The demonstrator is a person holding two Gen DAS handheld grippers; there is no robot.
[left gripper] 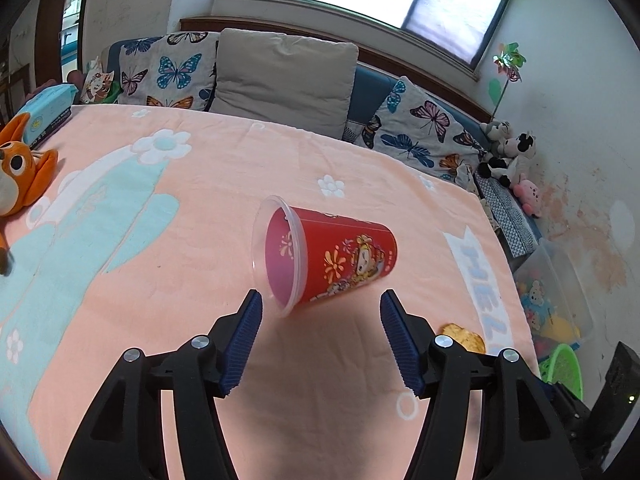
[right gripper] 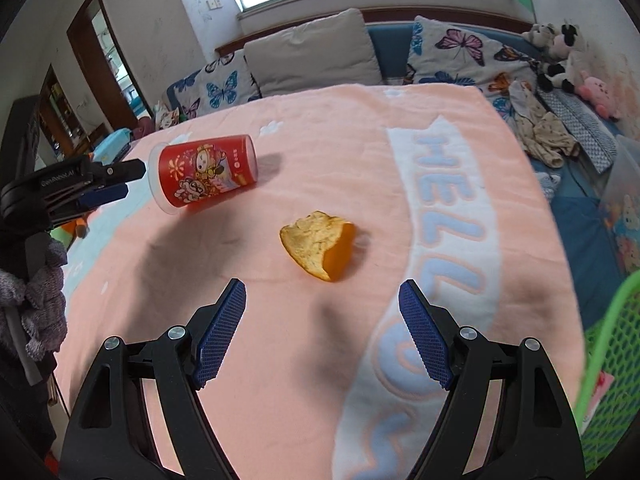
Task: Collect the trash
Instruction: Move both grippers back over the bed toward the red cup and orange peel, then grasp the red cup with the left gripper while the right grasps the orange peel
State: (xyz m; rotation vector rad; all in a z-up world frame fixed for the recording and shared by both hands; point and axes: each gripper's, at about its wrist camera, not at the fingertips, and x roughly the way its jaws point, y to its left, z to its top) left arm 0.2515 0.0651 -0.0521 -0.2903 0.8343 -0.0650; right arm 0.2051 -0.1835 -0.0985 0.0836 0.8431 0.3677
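Note:
A red plastic cup (left gripper: 328,258) with cartoon prints lies on its side on the pink blanket (left gripper: 240,168), its clear rim toward me. My left gripper (left gripper: 320,300) is open just in front of the rim, not touching. The cup also shows in the right wrist view (right gripper: 206,176), with the left gripper (right gripper: 120,182) beside its rim. An orange peel (right gripper: 318,244) lies on the blanket ahead of my open, empty right gripper (right gripper: 322,292). The peel also shows in the left wrist view (left gripper: 464,338).
An orange plush toy (left gripper: 20,172) and a blue wipes pack (left gripper: 48,114) sit at the blanket's left edge. A sofa with cushions (left gripper: 280,80) stands behind. A green basket (right gripper: 612,372) is at the right, beside a clear toy bin (left gripper: 556,304).

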